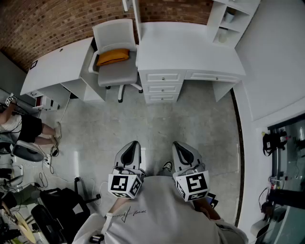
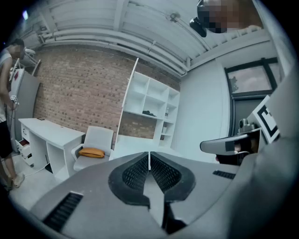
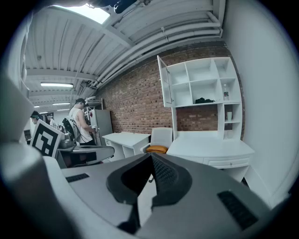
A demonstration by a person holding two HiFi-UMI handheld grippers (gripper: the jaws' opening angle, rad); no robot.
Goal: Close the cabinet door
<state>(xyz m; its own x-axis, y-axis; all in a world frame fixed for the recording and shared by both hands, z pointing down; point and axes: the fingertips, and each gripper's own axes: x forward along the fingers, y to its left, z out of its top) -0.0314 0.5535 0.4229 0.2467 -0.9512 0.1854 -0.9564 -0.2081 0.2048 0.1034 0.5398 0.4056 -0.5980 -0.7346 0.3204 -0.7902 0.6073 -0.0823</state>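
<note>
A white shelf cabinet (image 3: 201, 86) stands on the white desk (image 1: 186, 47) against the brick wall. Its door (image 3: 164, 81) is swung open at the cabinet's left side; it shows edge-on as the door (image 2: 129, 99) in the left gripper view and as the door (image 1: 137, 14) in the head view. Both grippers are held close to the person's body, well back from the desk. My left gripper (image 1: 133, 144) is shut with nothing in it, tips meeting at the left gripper (image 2: 149, 155). My right gripper (image 1: 177, 144) is likewise shut and empty, seen as the right gripper (image 3: 152, 158).
A white chair with an orange cushion (image 1: 114, 56) stands left of the desk drawers (image 1: 163, 86). A second white desk (image 1: 57, 66) is further left. A person (image 1: 19, 126) sits at the left edge. Dark bags (image 1: 57, 205) lie on the floor at the lower left.
</note>
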